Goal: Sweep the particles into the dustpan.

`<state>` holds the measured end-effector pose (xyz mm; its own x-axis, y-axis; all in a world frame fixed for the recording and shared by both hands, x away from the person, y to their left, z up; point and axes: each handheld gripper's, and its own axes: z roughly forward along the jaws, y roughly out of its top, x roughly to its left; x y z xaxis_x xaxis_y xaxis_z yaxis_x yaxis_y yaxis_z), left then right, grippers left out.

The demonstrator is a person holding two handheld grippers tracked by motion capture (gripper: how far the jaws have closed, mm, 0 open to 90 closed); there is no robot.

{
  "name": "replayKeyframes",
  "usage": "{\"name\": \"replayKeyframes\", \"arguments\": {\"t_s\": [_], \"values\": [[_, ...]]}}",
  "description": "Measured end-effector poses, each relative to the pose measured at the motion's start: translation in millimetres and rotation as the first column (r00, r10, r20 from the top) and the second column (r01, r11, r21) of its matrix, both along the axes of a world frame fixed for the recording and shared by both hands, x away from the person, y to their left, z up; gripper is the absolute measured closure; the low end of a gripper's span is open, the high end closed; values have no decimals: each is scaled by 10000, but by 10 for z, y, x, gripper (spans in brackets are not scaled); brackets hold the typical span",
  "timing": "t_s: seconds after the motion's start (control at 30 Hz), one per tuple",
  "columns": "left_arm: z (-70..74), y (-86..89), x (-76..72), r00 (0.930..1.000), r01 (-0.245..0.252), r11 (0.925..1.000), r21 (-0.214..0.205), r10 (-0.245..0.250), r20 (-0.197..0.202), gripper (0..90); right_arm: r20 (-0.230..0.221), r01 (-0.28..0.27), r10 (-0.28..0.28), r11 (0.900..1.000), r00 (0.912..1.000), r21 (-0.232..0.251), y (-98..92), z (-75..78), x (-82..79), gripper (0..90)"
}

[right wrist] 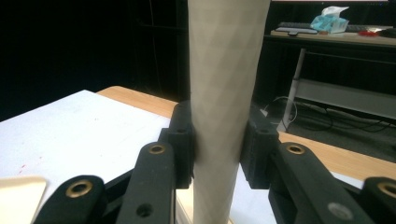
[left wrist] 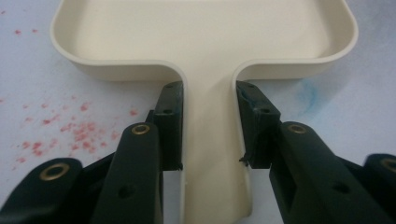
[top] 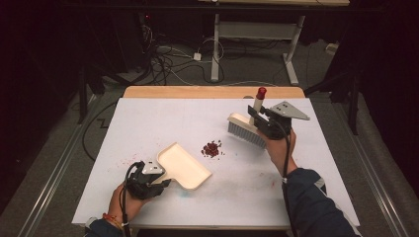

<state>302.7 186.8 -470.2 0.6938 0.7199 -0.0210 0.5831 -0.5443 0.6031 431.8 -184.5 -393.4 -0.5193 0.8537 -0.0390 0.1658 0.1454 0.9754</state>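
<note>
While the left gripper [top: 157, 178] clamps the stem-like handle of the cream dustpan [top: 184, 165], that pan lies flat on the white table [top: 148, 118] with its open mouth turned toward two o'clock. Seen along the left gripper's own jaws, both black pads press the handle's sides just below the tray, and faint red stains dot the tabletop at about nine o'clock of the handle. A small heap of dark red crumbs [top: 212, 148] sits near the middle of the table, just beyond the pan's mouth and at roughly eight o'clock from the brush [top: 246, 129]. The right gripper [top: 264, 123] grips the brush's pale handle (it ends in a red tip [top: 261, 92] at the far end), and from that gripper's own camera the handle [right wrist: 224, 93] stands upright between the two jaws, pinched on both sides. Its grey bristles point down at the tabletop, apart from the crumbs; whether they touch the surface I cannot tell.
</note>
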Motion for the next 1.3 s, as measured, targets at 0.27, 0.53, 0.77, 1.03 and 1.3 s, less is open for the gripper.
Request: {"name": "replayKeyframes", "arguments": {"t_s": [0.27,0.53,0.77,1.03,1.3], "values": [[-31,-27,31,10000,28,10000,-51,-29,-79,637,139,-405,421,9939,9990,-1024,399,-106,98,700],[-36,-68,61,10000,45,10000,-18,-46,-50,637,-79,-1147,1145,9900,9934,-826,597,-168,-28,694],[-36,-163,96,10000,-73,10000,17,73,-21,637,21,-1337,1342,9884,9910,-726,782,-215,-236,688],[-11,-255,125,9997,-175,9998,-76,174,-146,636,-11,-1162,1163,9916,9932,-573,926,-231,-394,685],[-25,-312,177,9996,-80,9999,-76,78,-283,636,14,-1825,1834,9790,9830,-909,1032,-250,-555,684]]}}
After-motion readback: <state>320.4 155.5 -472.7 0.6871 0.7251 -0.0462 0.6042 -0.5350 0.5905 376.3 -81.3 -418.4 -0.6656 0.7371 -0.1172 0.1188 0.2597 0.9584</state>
